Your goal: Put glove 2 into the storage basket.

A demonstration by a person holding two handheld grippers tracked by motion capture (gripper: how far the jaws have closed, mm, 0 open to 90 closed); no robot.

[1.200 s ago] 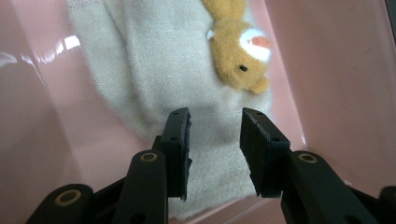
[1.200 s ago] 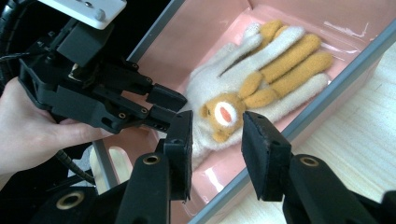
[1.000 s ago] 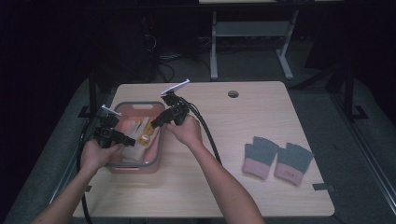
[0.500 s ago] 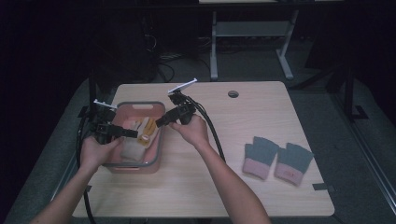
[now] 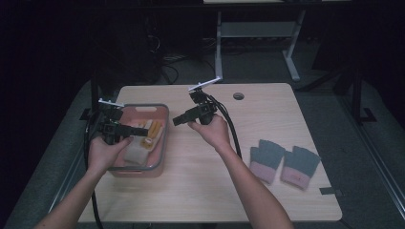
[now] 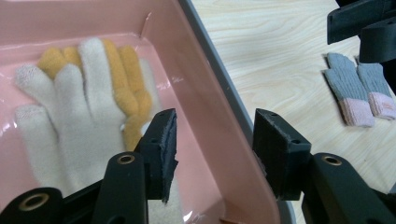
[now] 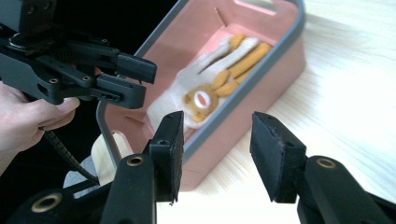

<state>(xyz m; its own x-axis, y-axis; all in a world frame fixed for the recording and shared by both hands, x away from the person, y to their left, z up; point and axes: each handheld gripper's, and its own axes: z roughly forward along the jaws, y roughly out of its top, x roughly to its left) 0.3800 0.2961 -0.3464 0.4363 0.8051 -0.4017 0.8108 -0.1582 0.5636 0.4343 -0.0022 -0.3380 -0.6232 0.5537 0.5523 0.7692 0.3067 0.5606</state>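
Left tool (image 5: 125, 130) hovers over the pink bin (image 5: 162, 143), jaws just been opening, nothing between them. Right tool (image 5: 184, 118) likewise parting, empty, just beside the bin. Cream-and-orange gloves (image 6: 88, 93) lie inside the bin on the desk (image 5: 200, 181).

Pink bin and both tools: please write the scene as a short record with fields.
bin: pink bin with grey rim, on the left part of the wooden table
inside bin: white and yellow gloves, lying flat
left tool: jaws just opening, apart, astride the bin's wall, holding nothing
right tool: jaws just opening, apart, empty, facing the bin
elsewhere: grey and pink gloves, on the table at the right
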